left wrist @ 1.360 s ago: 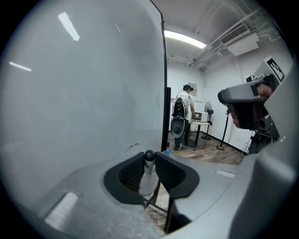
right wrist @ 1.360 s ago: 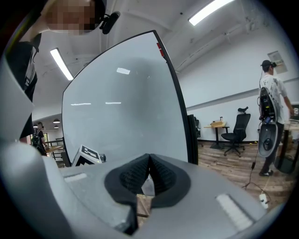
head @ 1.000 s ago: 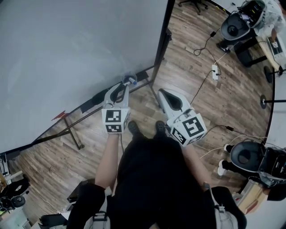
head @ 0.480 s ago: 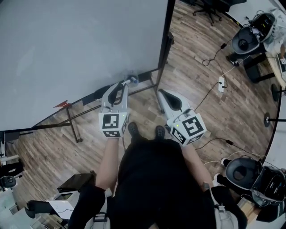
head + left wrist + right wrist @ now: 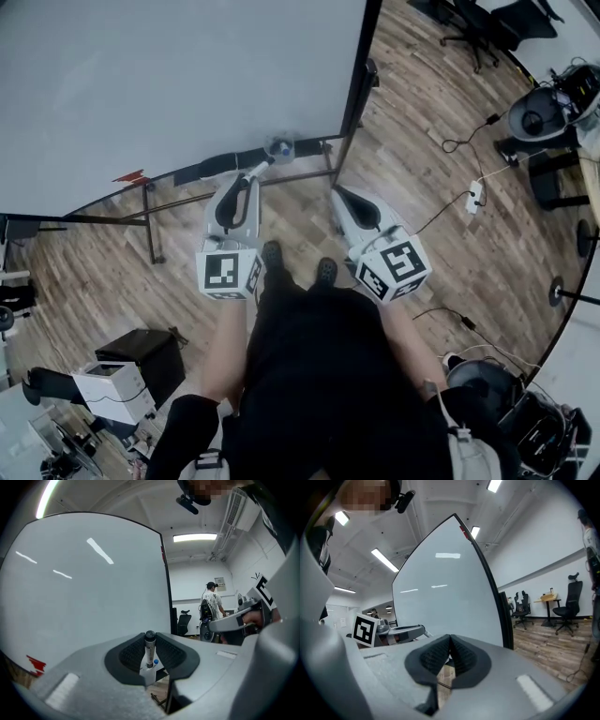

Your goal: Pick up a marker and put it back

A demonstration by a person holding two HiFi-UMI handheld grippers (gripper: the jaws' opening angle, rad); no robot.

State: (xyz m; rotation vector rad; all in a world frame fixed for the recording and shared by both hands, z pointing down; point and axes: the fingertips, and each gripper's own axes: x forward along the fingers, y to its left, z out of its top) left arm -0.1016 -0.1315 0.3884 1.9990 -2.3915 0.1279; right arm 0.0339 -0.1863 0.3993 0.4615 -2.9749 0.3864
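Note:
My left gripper (image 5: 255, 172) is shut on a grey marker (image 5: 150, 649), which stands upright between the ribbed pads (image 5: 131, 654). In the head view the marker (image 5: 267, 159) sticks out past the fingertips, and its blue end (image 5: 280, 148) is at the dark tray (image 5: 220, 167) under the whiteboard (image 5: 169, 75). Whether it touches the tray I cannot tell. My right gripper (image 5: 337, 191) hovers to the right at the same height, its jaws shut with nothing between them (image 5: 450, 640).
The whiteboard's black frame post (image 5: 354, 84) and floor legs (image 5: 150, 239) stand just ahead of both grippers. A red piece (image 5: 131, 176) sits on the tray's left. A power strip (image 5: 474, 197), office chairs (image 5: 473, 23) and a white box (image 5: 112, 389) lie around. A person (image 5: 211, 603) stands far off.
The head view has swung, so the board and floor have shifted in the picture. Both grippers keep their pose, and the left one still holds the marker at the tray.

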